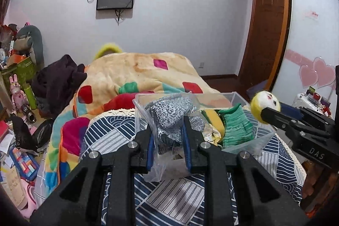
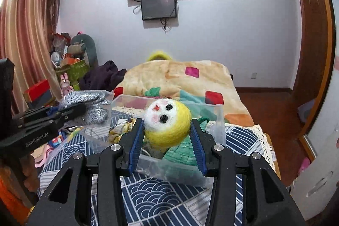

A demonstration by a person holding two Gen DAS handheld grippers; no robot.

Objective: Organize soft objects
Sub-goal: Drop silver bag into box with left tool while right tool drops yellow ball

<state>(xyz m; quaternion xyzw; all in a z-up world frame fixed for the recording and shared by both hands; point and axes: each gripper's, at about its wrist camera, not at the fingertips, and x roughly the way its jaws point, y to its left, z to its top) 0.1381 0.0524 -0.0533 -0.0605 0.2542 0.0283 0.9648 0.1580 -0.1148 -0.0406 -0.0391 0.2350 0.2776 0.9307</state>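
Note:
My left gripper [image 1: 168,120] is shut on a clear plastic bag holding grey knit socks [image 1: 169,113], held over the left end of a clear plastic box [image 1: 237,96]. It also shows in the right wrist view [image 2: 83,108] with the bagged socks [image 2: 91,99]. My right gripper [image 2: 167,121] is shut on a yellow felt doll head [image 2: 167,122] with a white face, above the clear box [image 2: 219,120]. The doll head [image 1: 264,105] shows at the right in the left wrist view. Green knit socks [image 1: 237,126] and a yellow item lie in the box.
The box sits on a blue-and-white patterned cloth [image 2: 159,194] on the bed. A colourful blanket [image 1: 131,75] lies behind it, dark clothes [image 1: 57,79] to its left. Cluttered floor and toys lie at the left [image 1: 19,141]. A wardrobe [image 2: 330,120] stands at the right.

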